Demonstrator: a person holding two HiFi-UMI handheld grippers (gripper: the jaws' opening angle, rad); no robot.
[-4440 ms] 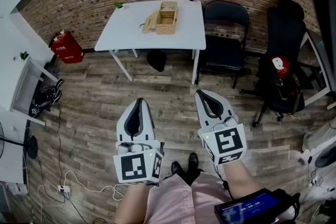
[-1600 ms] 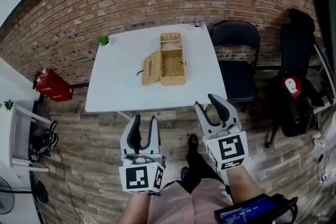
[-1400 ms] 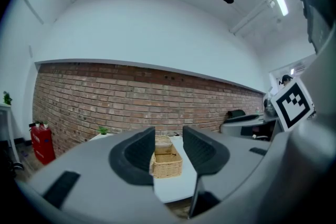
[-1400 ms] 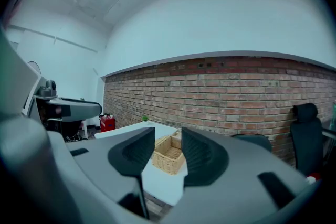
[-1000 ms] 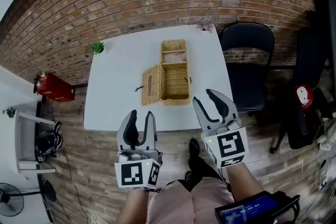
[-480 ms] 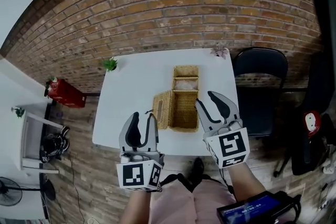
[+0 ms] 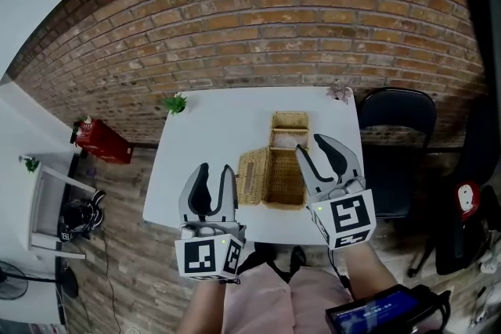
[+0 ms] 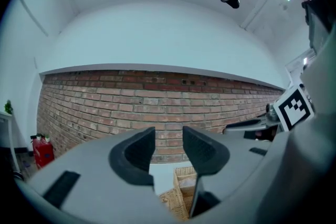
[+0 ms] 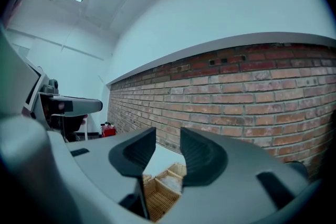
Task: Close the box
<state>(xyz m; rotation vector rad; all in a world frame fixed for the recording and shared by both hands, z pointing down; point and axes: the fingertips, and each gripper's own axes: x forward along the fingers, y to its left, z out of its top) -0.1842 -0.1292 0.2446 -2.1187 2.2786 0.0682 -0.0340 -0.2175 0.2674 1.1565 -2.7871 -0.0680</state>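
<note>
Both tools stand with jaws apart and nothing between them. Through the gap of our left gripper [image 7: 215, 170] we see only brick wall and a strip of table, and our right gripper [image 7: 312, 146] shows much the same, with the box low in its view. Each carries a white cube printed with a black square marker pattern; we can read no letters on them. The jaws are dark, curved and ridged on their inner faces, set in smooth grey shells.

The box [image 7: 285, 177] is woven wicker, straw-coloured and rectangular, standing open on the right half of the white table [image 7: 196, 160]. Its lid [image 7: 251, 176], a flat woven panel, lies folded out to the left, and something pale lies in the far section [image 7: 290, 121]. The gripper views show the box well apart from both pairs of jaws.

Beyond the table runs a red brick wall [image 7: 274, 27]. A small green plant [image 7: 175, 102] sits at the table's far left corner, and a black chair [image 7: 395, 129] stands to the right.
</note>
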